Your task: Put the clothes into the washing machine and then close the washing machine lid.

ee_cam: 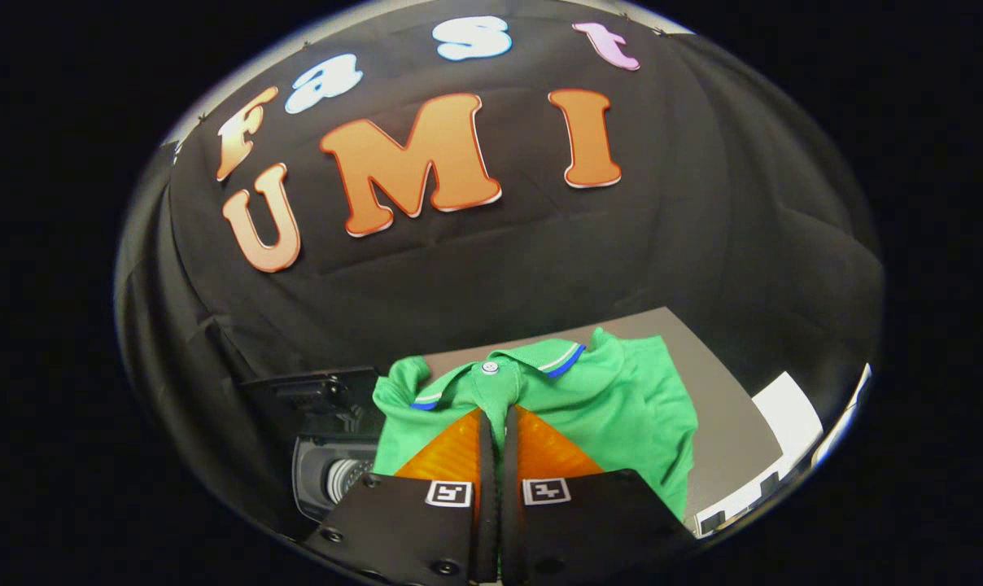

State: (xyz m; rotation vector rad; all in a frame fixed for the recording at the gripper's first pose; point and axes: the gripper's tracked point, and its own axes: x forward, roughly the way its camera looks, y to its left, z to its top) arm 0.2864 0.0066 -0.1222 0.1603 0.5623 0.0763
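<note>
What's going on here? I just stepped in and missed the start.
A person is working a handheld gripper whose fingers are pinched together on a fold of a green polo shirt just below its collar. The shirt hangs from the fingers over a grey table. The washing machine sits beside and below the shirt with its lid up, so the shirt is not in yet.

One green polo shirt (613,399) (single collar button (490,368)) — one washing machine (329,456), two fingers (451,452) pinching shirt.
</note>
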